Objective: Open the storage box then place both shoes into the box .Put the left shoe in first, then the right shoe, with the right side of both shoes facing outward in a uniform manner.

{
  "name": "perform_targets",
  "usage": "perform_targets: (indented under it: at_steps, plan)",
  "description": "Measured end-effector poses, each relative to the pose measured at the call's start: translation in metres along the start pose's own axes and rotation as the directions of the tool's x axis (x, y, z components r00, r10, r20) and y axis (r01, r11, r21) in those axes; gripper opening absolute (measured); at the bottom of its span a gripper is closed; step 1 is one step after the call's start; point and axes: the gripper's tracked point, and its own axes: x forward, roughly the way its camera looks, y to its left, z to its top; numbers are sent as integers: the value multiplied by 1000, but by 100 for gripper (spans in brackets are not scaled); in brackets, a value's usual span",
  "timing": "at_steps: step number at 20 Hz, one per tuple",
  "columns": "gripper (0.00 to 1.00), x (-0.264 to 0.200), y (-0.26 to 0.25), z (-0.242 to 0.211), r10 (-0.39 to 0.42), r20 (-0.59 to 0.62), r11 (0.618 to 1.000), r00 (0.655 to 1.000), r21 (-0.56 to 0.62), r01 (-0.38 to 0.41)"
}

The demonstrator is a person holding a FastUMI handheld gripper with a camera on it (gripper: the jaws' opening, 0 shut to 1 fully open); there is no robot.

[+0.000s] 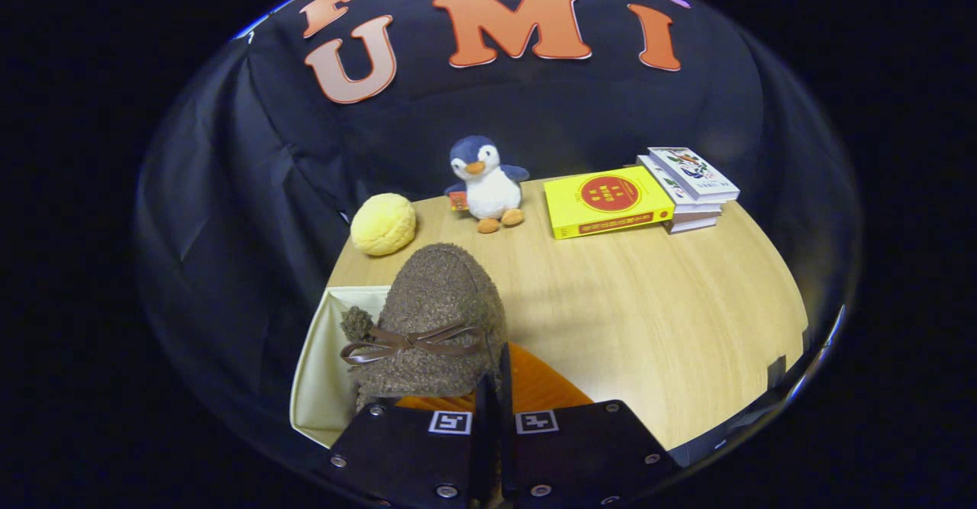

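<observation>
The gripper (494, 398) has its fingers drawn close together, clamped, it seems, on the heel rim of a fuzzy brown shoe (435, 318) with a ribbon bow (412, 341), though the contact itself is hard to make out. The shoe hangs toe-away over the open cream storage box (324, 372) at the near left of the wooden table (649, 326). Farther off sit a yellow plush ball (383, 223), a penguin toy (486, 182) and books (641, 192) to the right.
</observation>
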Motion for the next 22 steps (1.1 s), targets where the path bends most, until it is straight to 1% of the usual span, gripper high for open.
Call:
perform_targets:
  at_steps: [3,4,6,9,11,14,16,18,20,21,22]
  plan:
    - [7,11,33,-3,7,-16,999,1000,-50,-7]
    - [7,24,40,-12,5,-34,998,999,-60,-7]
    - [7,32,53,-22,0,-54,997,999,-76,-4]
    - [7,51,60,-38,-34,-82,994,996,-110,25]
    - [7,60,63,-51,-52,-102,993,993,-113,40]
    - [8,65,58,-64,-93,-121,989,988,-122,78]
    - [17,64,55,-72,-118,-141,986,983,-138,99]
    - [29,58,62,-78,-102,-159,986,982,-148,79]
    - [38,49,65,-82,-75,-170,987,983,-156,48]
    - [43,42,70,-79,-46,-168,988,985,-151,20]
    - [46,36,76,-73,-9,-155,990,988,-139,-13]
